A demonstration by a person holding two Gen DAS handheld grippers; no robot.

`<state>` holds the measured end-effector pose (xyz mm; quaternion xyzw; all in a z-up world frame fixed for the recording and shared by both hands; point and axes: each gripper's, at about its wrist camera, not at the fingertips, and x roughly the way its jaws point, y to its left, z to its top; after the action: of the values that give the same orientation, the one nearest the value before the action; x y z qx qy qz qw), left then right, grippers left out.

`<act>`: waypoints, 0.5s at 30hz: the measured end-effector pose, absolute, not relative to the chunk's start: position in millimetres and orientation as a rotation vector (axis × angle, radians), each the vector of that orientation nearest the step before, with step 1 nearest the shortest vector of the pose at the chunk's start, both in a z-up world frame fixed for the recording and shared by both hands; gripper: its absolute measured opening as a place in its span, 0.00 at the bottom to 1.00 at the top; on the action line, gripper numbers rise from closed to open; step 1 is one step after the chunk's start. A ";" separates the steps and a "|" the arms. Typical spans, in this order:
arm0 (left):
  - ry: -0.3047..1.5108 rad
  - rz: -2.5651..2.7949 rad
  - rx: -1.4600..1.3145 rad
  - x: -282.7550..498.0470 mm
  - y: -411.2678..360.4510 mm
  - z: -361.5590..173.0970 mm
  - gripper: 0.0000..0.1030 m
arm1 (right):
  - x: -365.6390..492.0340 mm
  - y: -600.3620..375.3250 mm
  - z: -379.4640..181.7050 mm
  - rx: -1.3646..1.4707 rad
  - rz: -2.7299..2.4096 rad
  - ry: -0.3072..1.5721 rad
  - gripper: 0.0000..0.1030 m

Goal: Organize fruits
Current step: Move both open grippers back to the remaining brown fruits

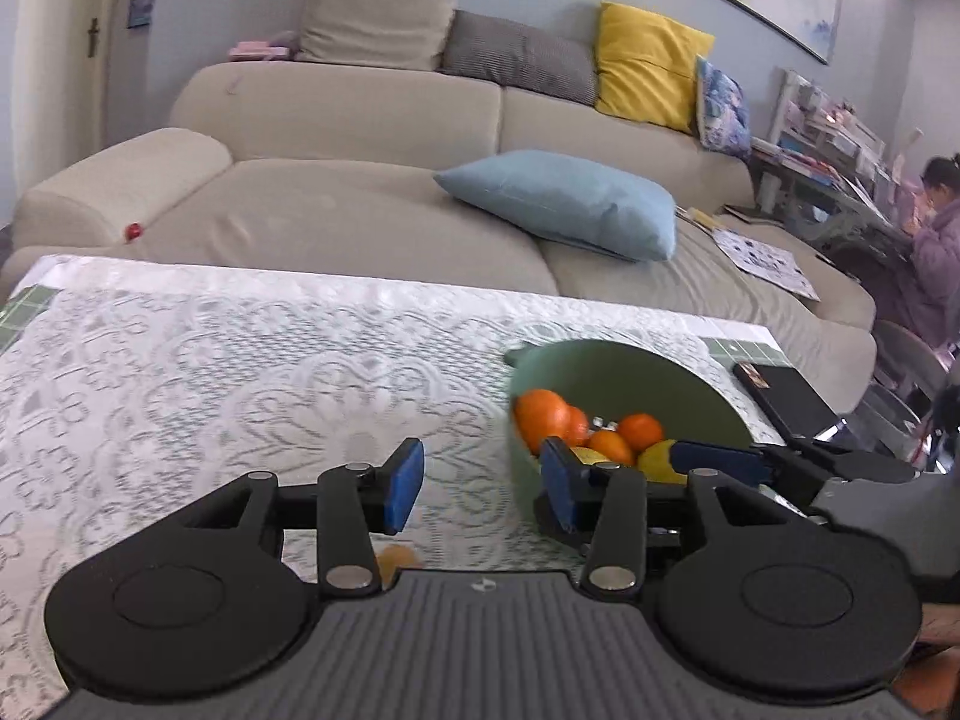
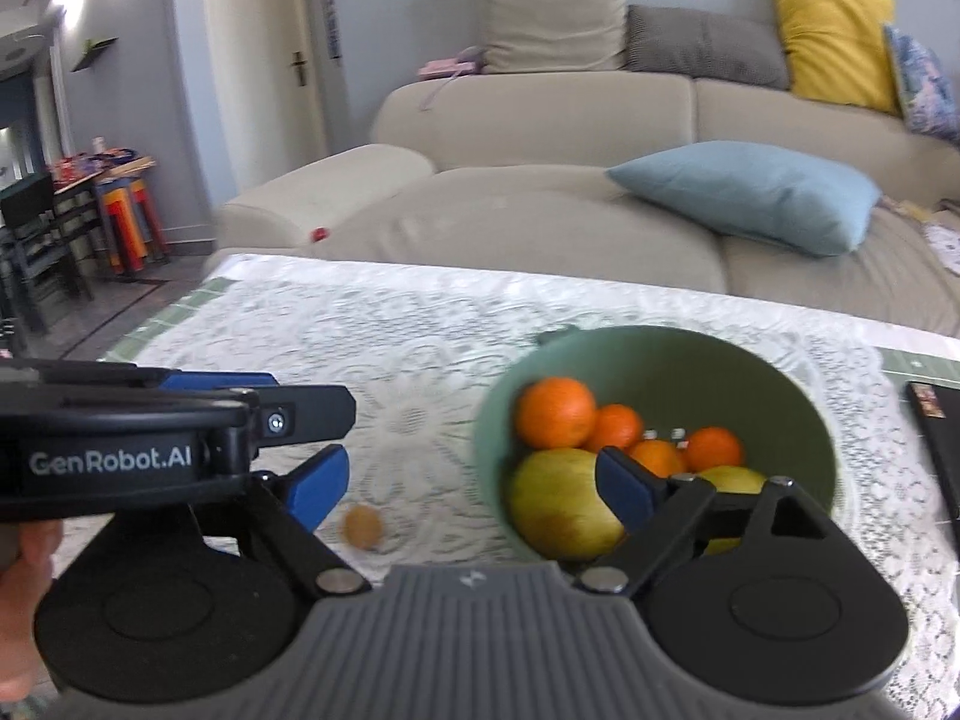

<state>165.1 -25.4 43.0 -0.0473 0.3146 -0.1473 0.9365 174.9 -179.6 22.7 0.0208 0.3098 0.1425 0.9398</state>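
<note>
We see one small brown fruit (image 2: 362, 527) lying loose on the lace tablecloth (image 2: 420, 360), just beside the green bowl (image 2: 690, 354) and outside it; it looks like a kiwi, though blur keeps us from being sure. We judge it light and a little soft, likely to roll on the cloth, so we would take it across its short middle with gentle pressure; a hard squeeze could bruise it.

The bowl holds several oranges (image 2: 555, 411), round and firm, and two larger yellow-green fruits (image 2: 558, 510) toward the near side; something small and pale sits among the oranges, too tiny to name.

Our left gripper (image 1: 480, 486) stands partly open with nothing between its pads; our right gripper (image 2: 474, 489) is spread wide over the bowl's near rim, also empty.
</note>
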 end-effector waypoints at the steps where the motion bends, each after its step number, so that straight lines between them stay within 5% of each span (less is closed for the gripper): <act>1: 0.645 -0.288 -0.106 163.9 -18.1 43.6 0.51 | 174.2 -176.9 26.3 0.046 0.311 0.637 0.87; 15: 0.710 -0.139 -0.187 147.7 61.7 33.0 0.54 | 179.6 -137.0 9.2 0.058 0.352 0.721 0.90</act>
<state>147.7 61.7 33.0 -0.0915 0.3468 -0.0681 0.9310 179.6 -137.0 9.2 0.0283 0.3508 0.1712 0.9202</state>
